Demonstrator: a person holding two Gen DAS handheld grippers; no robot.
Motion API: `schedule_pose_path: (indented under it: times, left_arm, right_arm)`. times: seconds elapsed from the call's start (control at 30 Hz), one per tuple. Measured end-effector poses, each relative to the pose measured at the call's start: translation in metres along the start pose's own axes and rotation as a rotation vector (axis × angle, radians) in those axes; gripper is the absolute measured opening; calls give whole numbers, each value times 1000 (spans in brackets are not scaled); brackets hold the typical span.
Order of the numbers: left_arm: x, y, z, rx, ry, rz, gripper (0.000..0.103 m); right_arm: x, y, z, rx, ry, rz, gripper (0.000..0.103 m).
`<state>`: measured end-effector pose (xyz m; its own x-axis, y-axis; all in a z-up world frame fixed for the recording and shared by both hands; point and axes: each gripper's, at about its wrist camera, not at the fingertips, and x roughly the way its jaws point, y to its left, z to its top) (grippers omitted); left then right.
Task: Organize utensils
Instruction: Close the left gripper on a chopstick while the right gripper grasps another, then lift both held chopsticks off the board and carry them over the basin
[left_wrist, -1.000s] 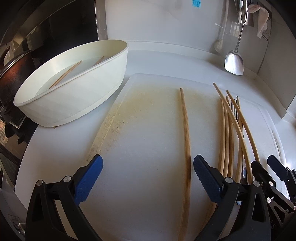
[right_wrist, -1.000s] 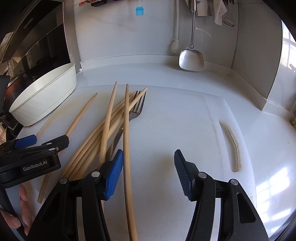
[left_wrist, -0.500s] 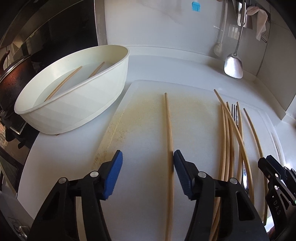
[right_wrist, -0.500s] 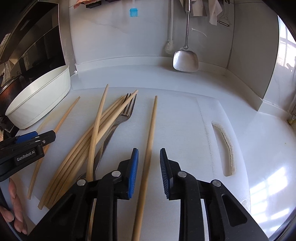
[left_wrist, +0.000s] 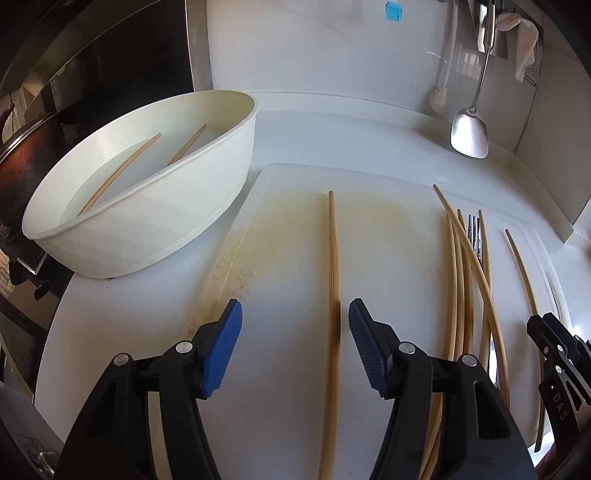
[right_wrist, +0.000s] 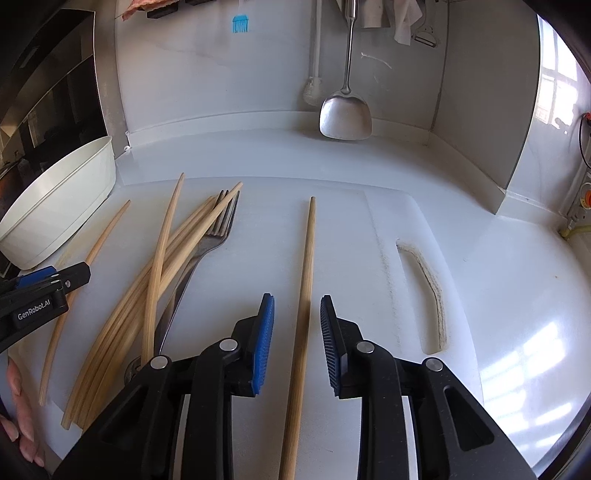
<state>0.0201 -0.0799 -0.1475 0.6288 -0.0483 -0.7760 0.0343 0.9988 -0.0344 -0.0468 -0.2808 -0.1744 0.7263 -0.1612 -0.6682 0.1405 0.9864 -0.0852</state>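
Note:
On the white cutting board (left_wrist: 288, 240), one wooden chopstick (left_wrist: 334, 258) lies between the fingers of my left gripper (left_wrist: 295, 314). It is close to the right pad, which does not press it, and the jaws are opening. Another lone chopstick (right_wrist: 308, 258) runs between the pads of my right gripper (right_wrist: 297, 306), with a gap on each side. A bundle of chopsticks (right_wrist: 177, 258) lies over a metal fork (right_wrist: 218, 236) between the two grippers. The white oval tub (left_wrist: 147, 229) at the left holds two chopsticks (left_wrist: 122, 173).
A steel spatula (right_wrist: 345, 118) hangs on the back wall over the counter. The board's handle slot (right_wrist: 424, 288) is to the right of my right gripper. A dark stove stands behind the tub. A person's fingers (right_wrist: 18, 424) show at the lower left.
Both grippers' jaws narrowed from wide. The left one shifted so that its chopstick lies between its fingers. The right one's chopstick came out of the pile and now lies apart between its pads.

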Motion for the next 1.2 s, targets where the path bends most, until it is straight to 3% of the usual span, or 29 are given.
schedule_pose_path:
  times: [0.2, 0.4, 0.57, 1.2]
  left_arm:
    - [0, -2, 0, 6, -2, -6, 57]
    - [-5, -10, -2, 37, -7, -24, 29]
    - [-8, -15, -5, 61, -7, -34, 8]
    - [-29, -8, -6, 7, 33, -116, 7]
  right_arm:
    - [0, 2, -1, -14, -9, -5, 25]
    - [-2, 6, -2, -40, -13, -11, 19]
    - [-3, 12, -4, -73, -21, -15, 8]
    - [-23, -4, -2, 37, -35, 74, 6]
